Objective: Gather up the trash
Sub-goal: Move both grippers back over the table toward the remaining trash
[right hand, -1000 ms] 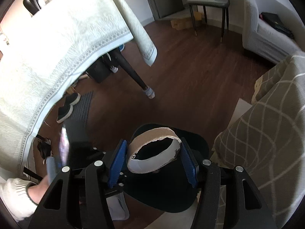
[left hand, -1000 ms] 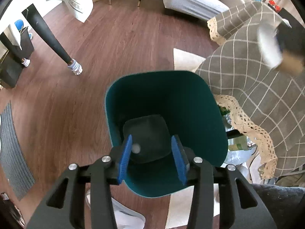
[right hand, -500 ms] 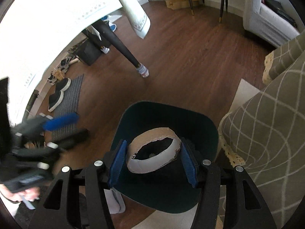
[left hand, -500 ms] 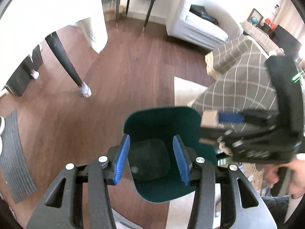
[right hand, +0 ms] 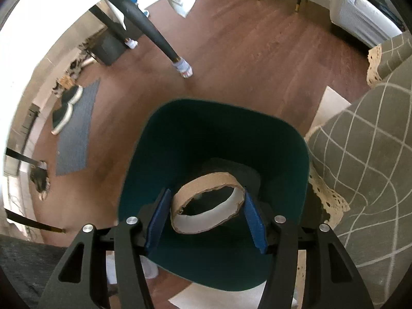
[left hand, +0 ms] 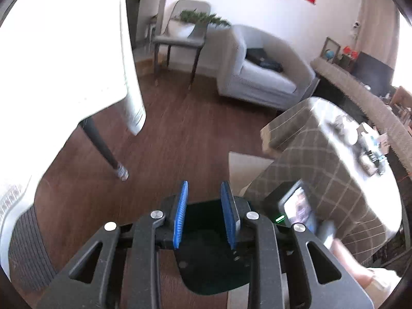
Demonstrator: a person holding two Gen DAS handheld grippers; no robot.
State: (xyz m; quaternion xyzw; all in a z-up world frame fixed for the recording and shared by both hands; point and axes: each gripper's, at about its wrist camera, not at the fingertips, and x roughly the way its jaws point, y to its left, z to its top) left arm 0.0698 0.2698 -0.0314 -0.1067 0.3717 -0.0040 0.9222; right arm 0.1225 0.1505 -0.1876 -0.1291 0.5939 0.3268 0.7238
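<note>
A dark teal trash bin (right hand: 159,154) stands on the wood floor. My right gripper (right hand: 206,206) hangs just over its mouth, pointing steeply down. A brown cardboard ring (right hand: 185,190) with a white inside sits between the blue pads (right hand: 255,221), which still touch it as the jaws are opening. In the left wrist view my left gripper (left hand: 204,206) is raised and looks across the room. Its jaws are closing with nothing between them, and the bin (left hand: 211,278) shows dark below them. The body of the right gripper (left hand: 293,206) and a hand are at the right.
A black table leg (right hand: 159,41) with a sock on its foot stands beyond the bin under a white tablecloth (left hand: 64,77). Furniture under a checked cloth (right hand: 365,159) with a lace edge is close on the right. A grey mat (right hand: 77,123) with shoes lies left. A grey armchair (left hand: 260,79) is farther back.
My left gripper has lifted away from the bin and tilted up toward the room, its jaws narrower. My right gripper has come down over the bin with the ring.
</note>
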